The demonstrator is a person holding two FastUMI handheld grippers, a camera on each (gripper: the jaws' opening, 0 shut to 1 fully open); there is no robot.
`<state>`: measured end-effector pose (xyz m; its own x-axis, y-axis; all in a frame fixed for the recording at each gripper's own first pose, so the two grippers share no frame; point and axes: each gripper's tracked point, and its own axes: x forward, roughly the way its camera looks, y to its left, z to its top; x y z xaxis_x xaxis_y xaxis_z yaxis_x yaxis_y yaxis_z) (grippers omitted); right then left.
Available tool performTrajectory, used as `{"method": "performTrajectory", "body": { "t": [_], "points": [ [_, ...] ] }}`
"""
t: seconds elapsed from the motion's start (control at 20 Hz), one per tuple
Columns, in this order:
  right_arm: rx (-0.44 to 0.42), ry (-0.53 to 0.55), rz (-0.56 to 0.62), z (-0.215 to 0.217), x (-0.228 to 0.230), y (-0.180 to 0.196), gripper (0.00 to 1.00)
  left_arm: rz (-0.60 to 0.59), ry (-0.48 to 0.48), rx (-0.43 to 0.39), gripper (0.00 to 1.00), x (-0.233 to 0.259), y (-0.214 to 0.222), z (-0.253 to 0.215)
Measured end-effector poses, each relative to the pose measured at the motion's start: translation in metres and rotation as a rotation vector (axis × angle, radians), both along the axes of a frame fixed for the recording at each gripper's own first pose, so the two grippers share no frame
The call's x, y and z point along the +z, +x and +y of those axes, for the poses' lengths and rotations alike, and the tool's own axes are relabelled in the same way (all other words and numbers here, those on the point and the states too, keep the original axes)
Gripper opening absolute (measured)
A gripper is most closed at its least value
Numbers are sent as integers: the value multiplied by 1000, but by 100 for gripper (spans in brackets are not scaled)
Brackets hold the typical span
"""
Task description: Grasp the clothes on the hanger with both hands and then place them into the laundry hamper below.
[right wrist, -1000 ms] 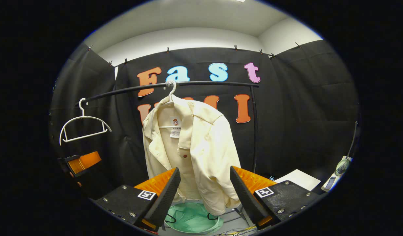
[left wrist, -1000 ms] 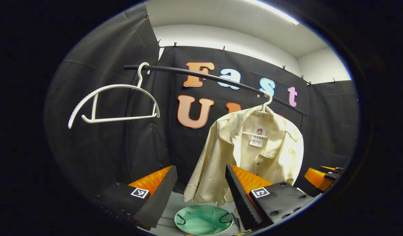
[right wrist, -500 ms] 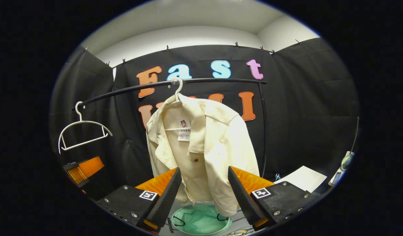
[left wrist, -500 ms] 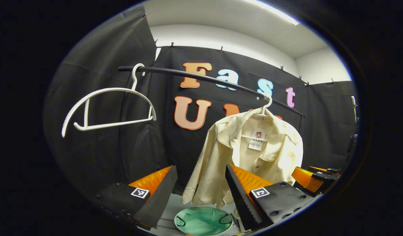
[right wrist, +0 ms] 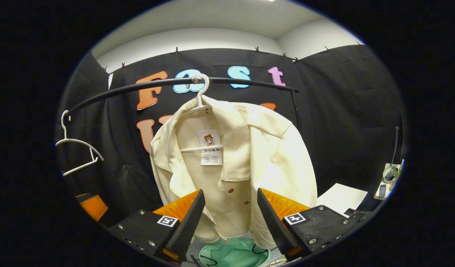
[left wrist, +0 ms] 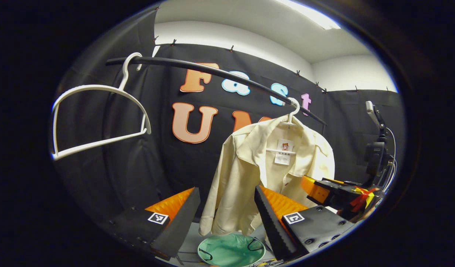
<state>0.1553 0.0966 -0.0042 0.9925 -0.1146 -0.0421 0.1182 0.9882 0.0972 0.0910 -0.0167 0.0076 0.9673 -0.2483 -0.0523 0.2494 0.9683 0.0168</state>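
Left gripper view
Left gripper [left wrist: 227,215]: fingers spread wide apart, nothing between them, clear of the cloth.
Shirt [left wrist: 249,174]: cream, hanging open-fronted on a white hanger [left wrist: 291,118] hooked over the black rail [left wrist: 212,72]; it sits ahead and slightly right of the gripper, its hem dangling above the hamper.
Laundry hamper [left wrist: 231,250]: round, green-lined, on the floor below the shirt, seen between the two fingers.
Empty hanger [left wrist: 98,115]: white, on the same rail, well apart to the left of the shirt.
Right gripper [left wrist: 335,193]: enters from the right edge near the shirt's side; whether it is open cannot be told from here.

Right gripper view
Right gripper [right wrist: 229,218]: fingers wide apart, holding nothing; the shirt's lower front shows in the gap between them, and whether they touch the cloth cannot be told.
Shirt [right wrist: 264,155]: large and central, on its hanger [right wrist: 201,100] under the rail [right wrist: 146,86], a paper tag [right wrist: 211,147] at the neck.
Laundry hamper [right wrist: 233,254]: directly under the shirt's hem.
Empty hanger [right wrist: 77,146]: far left on the rail.
Left gripper [right wrist: 90,204]: part of it at the lower left edge.
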Motion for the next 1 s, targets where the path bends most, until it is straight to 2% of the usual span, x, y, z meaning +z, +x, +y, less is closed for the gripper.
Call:
{"method": "performTrajectory", "body": {
  "t": [0.15, 0.2, 0.3, 0.35, 0.4, 0.8, 0.9, 1.0],
  "points": [
    [-45, -20, 4, 3, -4, 30, 88, 6, 7, -35, 100, -2, 6, 6],
    [-65, -20, 7, 1, -7, 41, 88, 8, 6, -38, 96, -3, 8, 9],
    [-111, -13, 35, -6, -17, 62, 89, 19, 0, -47, 96, -5, 9, 12],
    [-118, -5, 41, -5, -18, 71, 89, 23, -2, -50, 100, -6, 9, 13],
    [-121, -2, 43, -4, -19, 79, 89, 24, -2, -48, 96, -6, 11, 17],
    [-171, -20, 52, -27, -21, 127, 89, 24, -10, 10, 100, -7, 26, 39],
    [-170, -19, 56, -34, -23, 129, 82, 28, -17, 19, 100, -9, 29, 42],
    [-152, -15, 57, -38, -22, 125, 69, 38, -24, 13, 97, -11, 31, 39]
  ]
}}
